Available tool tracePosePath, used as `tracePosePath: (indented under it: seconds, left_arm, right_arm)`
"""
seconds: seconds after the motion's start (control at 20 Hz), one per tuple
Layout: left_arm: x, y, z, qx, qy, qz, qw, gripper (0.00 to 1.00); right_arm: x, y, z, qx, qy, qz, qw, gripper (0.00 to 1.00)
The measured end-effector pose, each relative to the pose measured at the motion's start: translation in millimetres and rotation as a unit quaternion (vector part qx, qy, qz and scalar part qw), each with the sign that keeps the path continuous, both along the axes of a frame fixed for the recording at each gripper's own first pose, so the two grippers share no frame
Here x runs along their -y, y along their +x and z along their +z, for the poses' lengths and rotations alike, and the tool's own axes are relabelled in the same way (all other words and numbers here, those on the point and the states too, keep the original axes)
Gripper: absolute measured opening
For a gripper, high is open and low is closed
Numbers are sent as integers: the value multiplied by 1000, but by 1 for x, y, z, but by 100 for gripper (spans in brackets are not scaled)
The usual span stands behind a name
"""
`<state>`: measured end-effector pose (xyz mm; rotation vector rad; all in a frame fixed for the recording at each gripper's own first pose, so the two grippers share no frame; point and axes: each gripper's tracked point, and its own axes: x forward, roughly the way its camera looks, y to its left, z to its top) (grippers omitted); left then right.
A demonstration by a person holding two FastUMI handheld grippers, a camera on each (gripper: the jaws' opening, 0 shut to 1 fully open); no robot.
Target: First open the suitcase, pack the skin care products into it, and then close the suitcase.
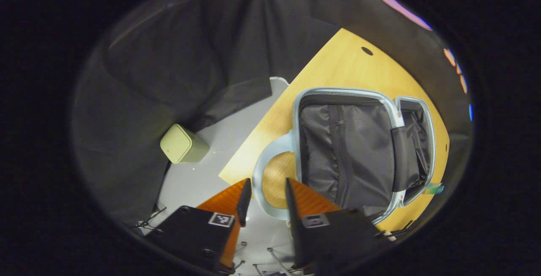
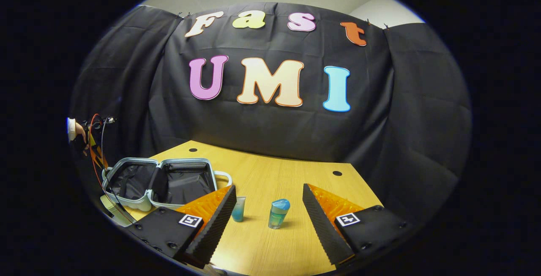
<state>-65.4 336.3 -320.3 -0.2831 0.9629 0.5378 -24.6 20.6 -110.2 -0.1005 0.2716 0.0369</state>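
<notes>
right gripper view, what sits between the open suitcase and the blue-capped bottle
A small blue tube stands on the table between the suitcase and the bottle.

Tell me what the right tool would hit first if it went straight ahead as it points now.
Probably the blue-capped bottle: it stands on the table between the open right tool's fingers, slightly left of centre. The smaller tube sits beside the left finger. Depth is hard to judge.

Soft overhead light falls evenly on my desk (image 2: 270, 183), and the bottles cast faint shadows. Fisheye bending curves its edges. Both views look slightly soft.
</notes>
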Motion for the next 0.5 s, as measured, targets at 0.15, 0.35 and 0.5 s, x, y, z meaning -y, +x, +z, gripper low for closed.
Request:
tracePosePath:
  seconds: [0.15,0.35,0.5]
  left_arm:
    - [20,2,30,5,41,-22,999,100]
    - [75,10,62,25,77,-76,994,96]
    - [136,23,76,43,95,-143,984,96]
  right_arm:
    - [1,4,-8,-5,4,6,1000,99]
    - [9,8,-20,-16,13,9,1000,99]
    - [19,9,-26,-25,18,9,999,99]
